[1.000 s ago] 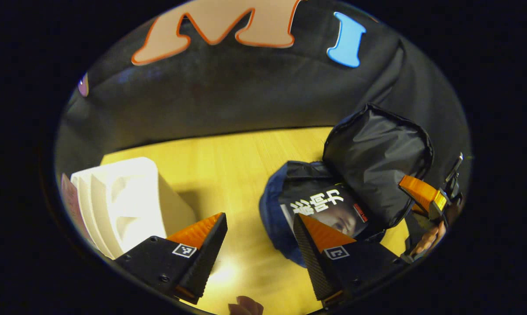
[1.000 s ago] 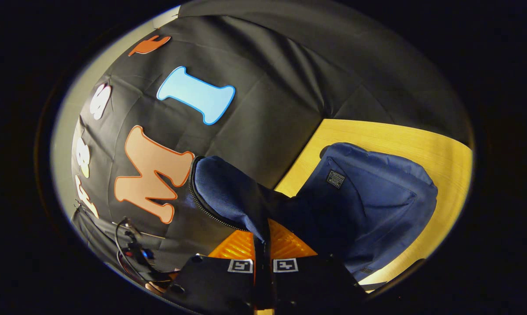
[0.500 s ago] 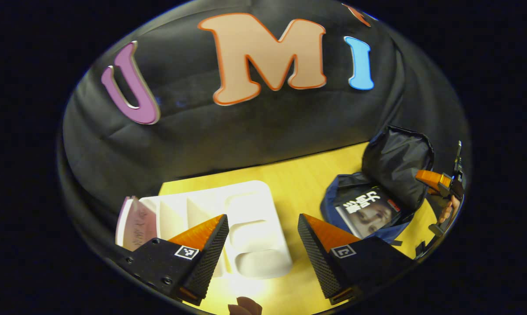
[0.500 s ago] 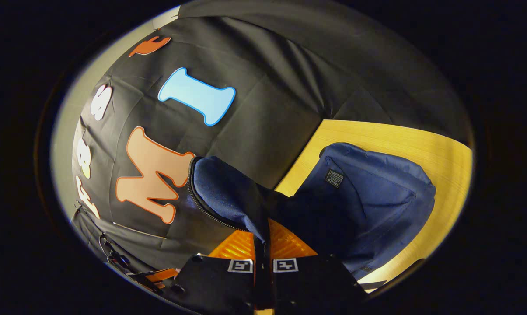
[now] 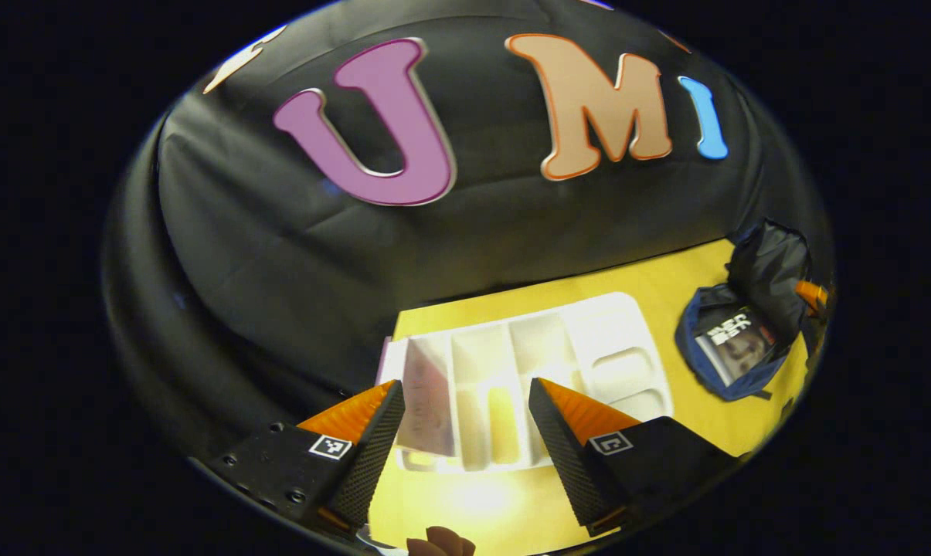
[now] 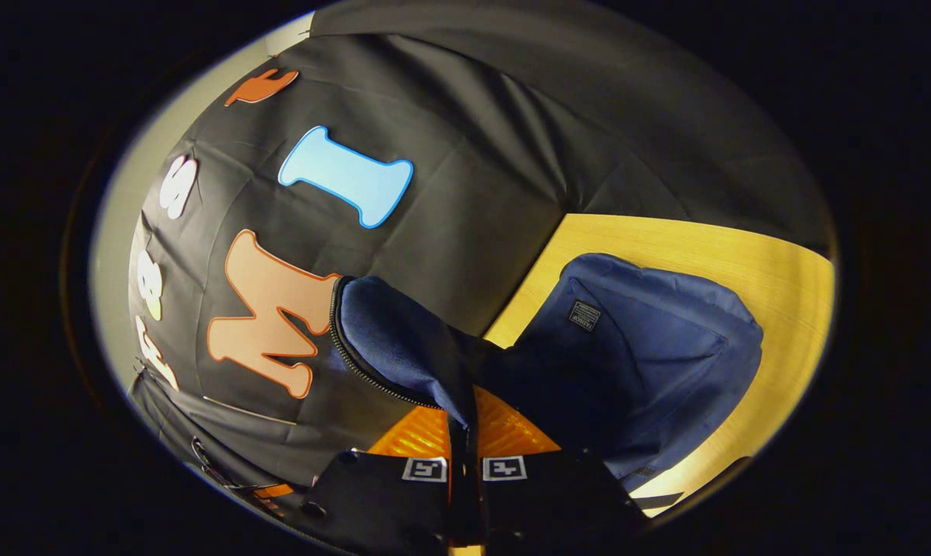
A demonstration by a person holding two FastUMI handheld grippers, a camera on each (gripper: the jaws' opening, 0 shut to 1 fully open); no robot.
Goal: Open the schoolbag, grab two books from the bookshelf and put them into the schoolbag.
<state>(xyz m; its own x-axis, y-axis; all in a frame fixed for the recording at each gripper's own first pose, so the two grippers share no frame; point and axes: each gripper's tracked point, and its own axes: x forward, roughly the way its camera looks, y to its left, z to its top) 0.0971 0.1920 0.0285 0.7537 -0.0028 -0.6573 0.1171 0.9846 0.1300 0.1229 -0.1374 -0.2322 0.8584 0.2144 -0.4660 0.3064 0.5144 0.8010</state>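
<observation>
In the left gripper view my left gripper [image 5: 465, 409] is open, with nothing between its fingers, just in front of a white bookshelf [image 5: 620, 340] lying on the yellow table. A pinkish book [image 5: 426, 386] stands in the shelf's left slot, right behind the gap of my fingers. Far right lies the blue schoolbag [image 5: 693, 363], open, with a dark-covered book [image 5: 735, 344] inside and its flap [image 5: 770, 270] held up. In the right gripper view my right gripper [image 6: 465, 440] is shut on the bag's zippered flap [image 6: 395, 347]; the blue schoolbag [image 6: 650, 347] hangs below to the right.
The yellow wooden table [image 5: 689, 278] ends at the black cloth wall close behind the shelf and bag. A fingertip [image 5: 438, 540] of the hand holding my left gripper shows at the bottom edge. The table [image 6: 743, 247] runs behind the bag in the right gripper view.
My left gripper has swung left, away from the bag, and now faces the bookshelf and the pinkish book. My right gripper has kept hold of the flap, almost still.
</observation>
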